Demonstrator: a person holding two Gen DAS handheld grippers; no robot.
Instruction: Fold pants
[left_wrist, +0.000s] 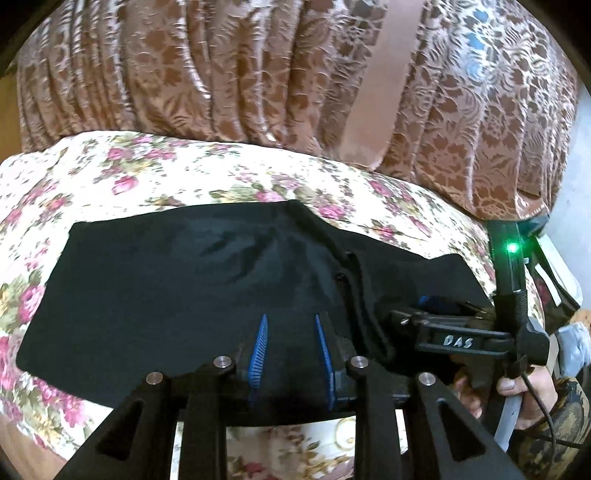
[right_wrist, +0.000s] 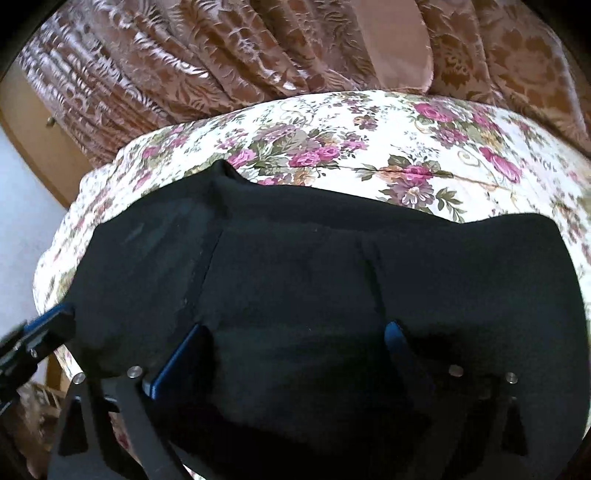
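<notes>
Black pants (left_wrist: 184, 277) lie folded flat on a floral bedspread (left_wrist: 147, 166), with a raised seam running down their right part. My left gripper (left_wrist: 291, 325) hovers over the pants' near edge, its blue pads a narrow gap apart with nothing pinched between them. To its right, my right gripper (left_wrist: 432, 310) rests low on the cloth, held by a hand (left_wrist: 517, 391). In the right wrist view the pants (right_wrist: 295, 258) fill the frame. My right gripper (right_wrist: 295, 328) stands wide open over them, gripping no cloth. My left gripper (right_wrist: 48, 325) shows at the left edge.
A brown patterned curtain (left_wrist: 221, 74) hangs behind the bed along its far edge. The floral bedspread (right_wrist: 369, 129) extends beyond the pants on the far side. A pale wall and wooden trim (right_wrist: 29, 166) show past the bed's left corner.
</notes>
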